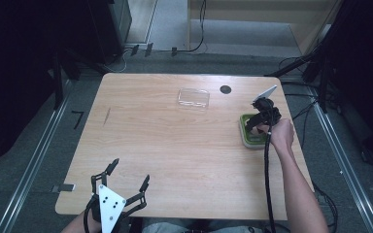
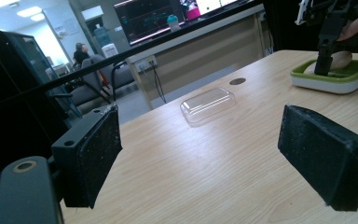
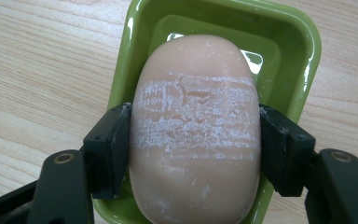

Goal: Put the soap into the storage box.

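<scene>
Near the table's right edge, the right gripper (image 3: 195,140) clamps the soap (image 3: 196,126) across its width over the green dish (image 3: 279,42); lift straight up, squeezing gently; left gripper (image 1: 121,182) idles wide open

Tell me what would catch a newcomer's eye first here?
The right claw, shut on a pale bar of soap inside the green soap dish near the table's right edge. Next, the clear plastic lid lying alone toward the far side, and the left claw open over the near edge.
</scene>
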A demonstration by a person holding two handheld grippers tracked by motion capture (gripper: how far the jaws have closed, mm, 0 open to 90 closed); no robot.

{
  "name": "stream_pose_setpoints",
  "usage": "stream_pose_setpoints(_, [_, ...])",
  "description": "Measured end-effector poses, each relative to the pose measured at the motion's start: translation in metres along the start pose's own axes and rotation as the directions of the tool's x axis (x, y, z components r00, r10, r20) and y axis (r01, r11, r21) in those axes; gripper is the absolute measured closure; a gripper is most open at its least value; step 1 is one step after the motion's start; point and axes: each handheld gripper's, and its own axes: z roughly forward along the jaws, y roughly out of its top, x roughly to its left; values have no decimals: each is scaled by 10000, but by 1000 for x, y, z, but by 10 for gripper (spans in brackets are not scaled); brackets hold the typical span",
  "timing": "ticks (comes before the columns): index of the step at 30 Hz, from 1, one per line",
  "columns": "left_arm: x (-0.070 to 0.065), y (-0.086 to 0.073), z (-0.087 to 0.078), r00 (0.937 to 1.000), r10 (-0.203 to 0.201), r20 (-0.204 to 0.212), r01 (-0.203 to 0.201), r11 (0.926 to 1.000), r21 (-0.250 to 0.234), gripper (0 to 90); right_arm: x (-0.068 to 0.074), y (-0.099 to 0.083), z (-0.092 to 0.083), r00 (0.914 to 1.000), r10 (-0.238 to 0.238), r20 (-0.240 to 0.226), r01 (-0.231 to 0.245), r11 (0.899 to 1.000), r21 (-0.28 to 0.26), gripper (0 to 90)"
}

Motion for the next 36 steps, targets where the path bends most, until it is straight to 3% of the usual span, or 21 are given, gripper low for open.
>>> stream_pose_setpoints(12, [0, 0, 0, 10000, 40, -19, -40, 10000, -11, 138, -1, -1, 6, 10000, 74, 33, -75, 9996, 266, 344])
stream_pose_setpoints(26, [-1, 0, 0, 10000, 50, -13, -50, 10000, -25, 138, -2, -3, 2, 9999, 116, 127, -119, 9997, 218, 352])
stream_pose_setpoints(32, [-1, 0, 0, 10000, 51, -23, -51, 10000, -28, 138, 3, -4, -6, 9983, -73, 585, 70, 10000, 63, 260])
stream_pose_setpoints(36, [-1, 1, 0, 10000, 97, 1, -97, 9999, -24, 138, 5, -7, -12, 9980, -80, 633, 81, 10000, -23, 190])
